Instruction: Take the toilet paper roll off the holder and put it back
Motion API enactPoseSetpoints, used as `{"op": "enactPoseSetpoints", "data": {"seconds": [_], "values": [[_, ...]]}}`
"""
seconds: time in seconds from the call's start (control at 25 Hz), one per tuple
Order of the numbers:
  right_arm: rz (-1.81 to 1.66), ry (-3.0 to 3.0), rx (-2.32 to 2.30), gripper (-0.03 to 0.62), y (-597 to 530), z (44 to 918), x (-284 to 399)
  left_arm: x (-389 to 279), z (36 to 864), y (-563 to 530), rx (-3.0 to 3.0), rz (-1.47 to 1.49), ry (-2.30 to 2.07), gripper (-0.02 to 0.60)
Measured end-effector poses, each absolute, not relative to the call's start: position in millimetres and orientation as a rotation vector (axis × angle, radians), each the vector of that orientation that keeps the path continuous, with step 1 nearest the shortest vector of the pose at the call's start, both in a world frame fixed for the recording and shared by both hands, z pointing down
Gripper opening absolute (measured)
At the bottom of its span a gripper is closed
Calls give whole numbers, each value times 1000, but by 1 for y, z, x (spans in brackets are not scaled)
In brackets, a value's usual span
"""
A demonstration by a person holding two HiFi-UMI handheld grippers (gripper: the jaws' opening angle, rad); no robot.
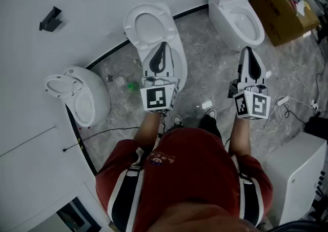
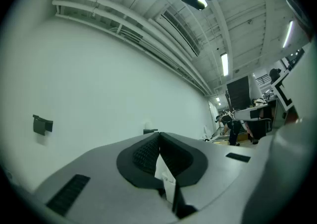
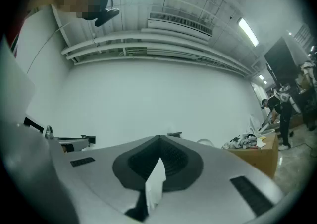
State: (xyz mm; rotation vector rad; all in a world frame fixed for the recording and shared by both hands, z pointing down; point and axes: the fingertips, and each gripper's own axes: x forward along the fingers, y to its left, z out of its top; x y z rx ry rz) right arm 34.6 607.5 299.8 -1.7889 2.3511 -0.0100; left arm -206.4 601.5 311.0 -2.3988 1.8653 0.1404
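On the white wall, well up and left of both grippers in the head view, sits a black holder (image 1: 50,19). The left gripper view shows the same holder (image 2: 42,125) at far left. No toilet paper roll can be made out on it or elsewhere, so its long axis cannot be judged. The left gripper (image 1: 163,46) hangs over a toilet (image 1: 132,20), fingers pressed together on nothing. The right gripper (image 1: 248,51) is likewise closed and empty. Assessment: the left gripper is nearer. The reach runs leftward to the wall, and the fingers must spread first.
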Motion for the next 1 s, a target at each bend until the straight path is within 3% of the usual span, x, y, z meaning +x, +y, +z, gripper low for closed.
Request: {"op": "enactPoseSetpoints", "data": {"seconds": [0.44,1.0], "values": [[29,2358,-1785,8,689,293,-104,-347,304,686,-2382,158,1833,18],[34,2274,-1840,8,671,297,-89,-334,298,657,-2413,170,1785,18]]}}
